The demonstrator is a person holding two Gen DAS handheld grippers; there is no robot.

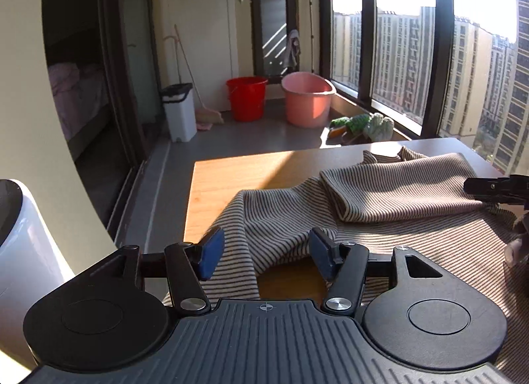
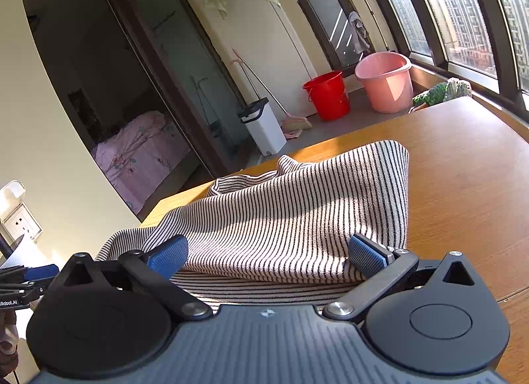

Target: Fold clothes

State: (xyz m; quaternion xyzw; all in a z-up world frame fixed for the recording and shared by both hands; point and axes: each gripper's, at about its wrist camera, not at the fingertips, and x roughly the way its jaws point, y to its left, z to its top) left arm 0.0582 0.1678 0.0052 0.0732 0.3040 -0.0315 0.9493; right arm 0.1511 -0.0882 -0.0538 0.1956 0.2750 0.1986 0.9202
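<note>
A striped garment (image 1: 380,205) lies spread across a wooden table (image 1: 231,179), beige with thin dark stripes. In the left wrist view, 1 part of it is folded over on top of the rest, forming a flat band running toward the right, while a loose fold near the left edge rises in a ridge and drapes toward the near table edge.

The left gripper (image 1: 264,256) sits low at the near edge of the table. Its 2 blue-padded fingers (image 1: 211,253) stand wide apart, with the raised fold of cloth and a patch of bare table between them. Nothing is clamped.

The right gripper (image 2: 267,258) faces the garment from the near side. Its fingers (image 2: 367,255) are also spread wide, the folded upper layer of the striped garment (image 2: 297,212) lying between and beyond them. The right pad sits just beside the cloth edge; whether it touches cannot be told. In the left wrist view, the right gripper's black body (image 1: 496,187) shows at the far right, over the cloth.

On the floor beyond the table stand a red bucket (image 1: 246,98) and a pink tub (image 1: 307,99), side by side near the window (image 1: 403,46). A white bin (image 1: 178,111) stands to their left, with a broom (image 1: 205,112) just beside it. Sunlight falls across the far left portion of the table.
</note>
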